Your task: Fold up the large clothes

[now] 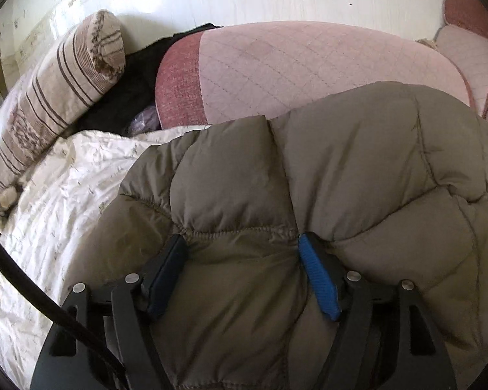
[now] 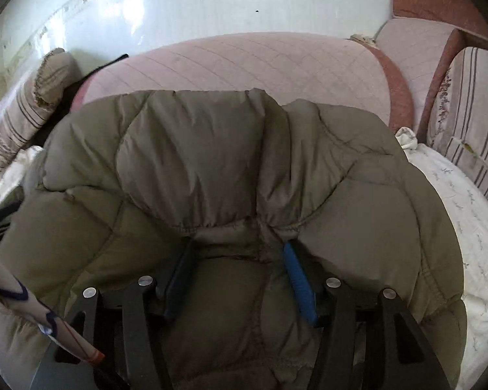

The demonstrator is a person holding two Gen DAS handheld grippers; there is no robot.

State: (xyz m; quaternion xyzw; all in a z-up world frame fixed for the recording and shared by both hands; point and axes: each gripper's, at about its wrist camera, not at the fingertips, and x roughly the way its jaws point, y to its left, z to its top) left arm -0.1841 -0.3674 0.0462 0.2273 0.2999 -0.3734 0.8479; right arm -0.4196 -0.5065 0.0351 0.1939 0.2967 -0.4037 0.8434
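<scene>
Parted tongs point(image 1: 242, 243) astride puffy jacket point(image 1: 358, 162)

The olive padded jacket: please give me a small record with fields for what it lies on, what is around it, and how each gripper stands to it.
garment: olive quilted padded jacket
lies on: white crinkled bedcover
behind it: pink quilted cushion
at its side: striped pillow
left gripper: jaws apart, jacket fabric bunched between them, pads at the fabric; a firm grip cannot be confirmed
right gripper: jaws apart, jacket fold between them; grip likewise unclear
fold state: puffy, not yet a flat packet
</scene>
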